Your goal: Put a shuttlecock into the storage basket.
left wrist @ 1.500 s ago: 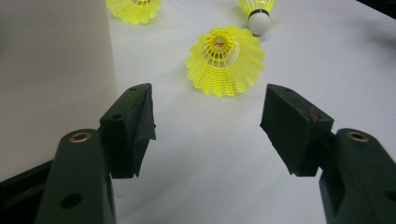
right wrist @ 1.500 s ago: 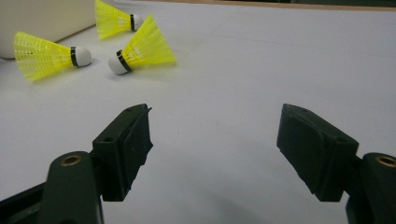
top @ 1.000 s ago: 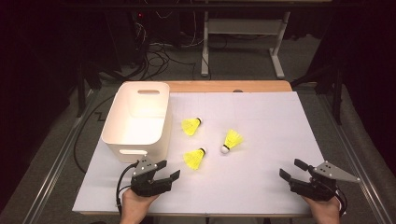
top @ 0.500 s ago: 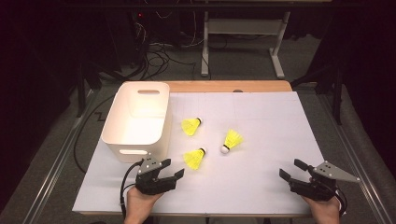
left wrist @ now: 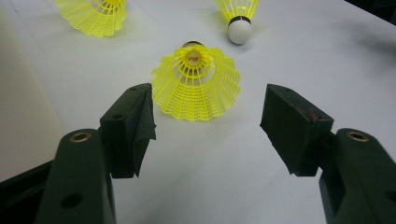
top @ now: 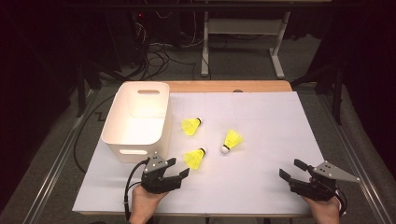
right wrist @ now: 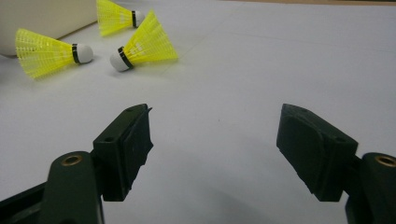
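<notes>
While hovering low at the near edge of the white sheet (top: pixel 261 116), lining up for a pick, by the look of it.

Starting at the left with the white bin (top: pixel 112 122): standing at the sheet's left side, looking empty from above, and probably waiting as the drop-off point.

Moving on to the left gripper (top: pixel 178 166), just in front of the bin's near corner: gaping wide, gripping nothing, and pointing straight at the nearest shuttlecock (top: pixel 195 157). Seeing that same shuttlecock (left wrist: pixel 196 84) in the left gripper view: lying on its side, flared yellow skirt facing the jaws, cork pointing away, sitting just ahead of the pads and a touch left of centre, not yet between them.

Doing this well, in my judgement: sliding forward low over the sheet, nudging slightly left to centre the skirt, and squeezing gently, since plastic mesh like that is likely to buckle or squirt out.

Glancing further right at the far shuttlecock (top: pixel 191 126), near the bin wall, and the white-corked shuttlecock (top: pixel 232 140), apart in the middle of the sheet.

Finishing at the right gripper (top: pixel 290 168): likewise spread wide and carrying nothing, parked well apart from all three.
</notes>
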`<state>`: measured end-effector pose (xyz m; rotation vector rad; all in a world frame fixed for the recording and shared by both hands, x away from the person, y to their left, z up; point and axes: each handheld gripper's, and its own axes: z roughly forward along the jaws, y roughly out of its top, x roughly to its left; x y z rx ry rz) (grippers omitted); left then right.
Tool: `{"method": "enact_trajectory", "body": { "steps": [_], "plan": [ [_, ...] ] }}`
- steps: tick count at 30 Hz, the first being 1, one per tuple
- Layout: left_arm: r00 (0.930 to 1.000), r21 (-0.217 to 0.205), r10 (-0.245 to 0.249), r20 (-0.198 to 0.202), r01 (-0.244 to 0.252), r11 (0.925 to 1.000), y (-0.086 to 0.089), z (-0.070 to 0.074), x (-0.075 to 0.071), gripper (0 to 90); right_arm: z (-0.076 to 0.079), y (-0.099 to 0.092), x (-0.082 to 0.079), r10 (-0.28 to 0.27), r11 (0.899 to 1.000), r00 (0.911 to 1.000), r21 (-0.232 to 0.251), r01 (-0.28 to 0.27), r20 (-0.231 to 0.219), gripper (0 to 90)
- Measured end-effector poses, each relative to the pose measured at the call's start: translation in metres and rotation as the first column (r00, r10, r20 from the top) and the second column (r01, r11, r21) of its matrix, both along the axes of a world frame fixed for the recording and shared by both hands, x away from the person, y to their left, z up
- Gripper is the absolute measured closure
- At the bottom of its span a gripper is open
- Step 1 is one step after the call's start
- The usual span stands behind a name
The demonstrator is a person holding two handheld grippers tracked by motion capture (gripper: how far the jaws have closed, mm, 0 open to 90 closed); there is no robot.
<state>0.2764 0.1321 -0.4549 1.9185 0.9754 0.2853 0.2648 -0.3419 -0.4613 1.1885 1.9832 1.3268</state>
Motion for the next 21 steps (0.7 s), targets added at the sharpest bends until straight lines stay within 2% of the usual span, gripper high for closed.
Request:
{"method": "enact_trajectory", "body": {
  "steps": [12, 21],
  "plan": [
    [1.0, 0.018, -0.006, -0.001, 0.006, 0.9998, -0.013, -0.002, 0.004, 35.9, 0.0, 0.0, 0.0, 0.0, 1.0, 1.0, 0.003, 0.0, 0.0, 26.6],
    [0.9995, 0.024, 0.003, -0.03, -0.002, 0.9997, -0.019, -0.004, 0.01, 37.3, 0.0, 0.0, 0.0, 0.0, 1.0, 1.0, 0.005, 0.0, 0.0, 26.7]
  ]
}}
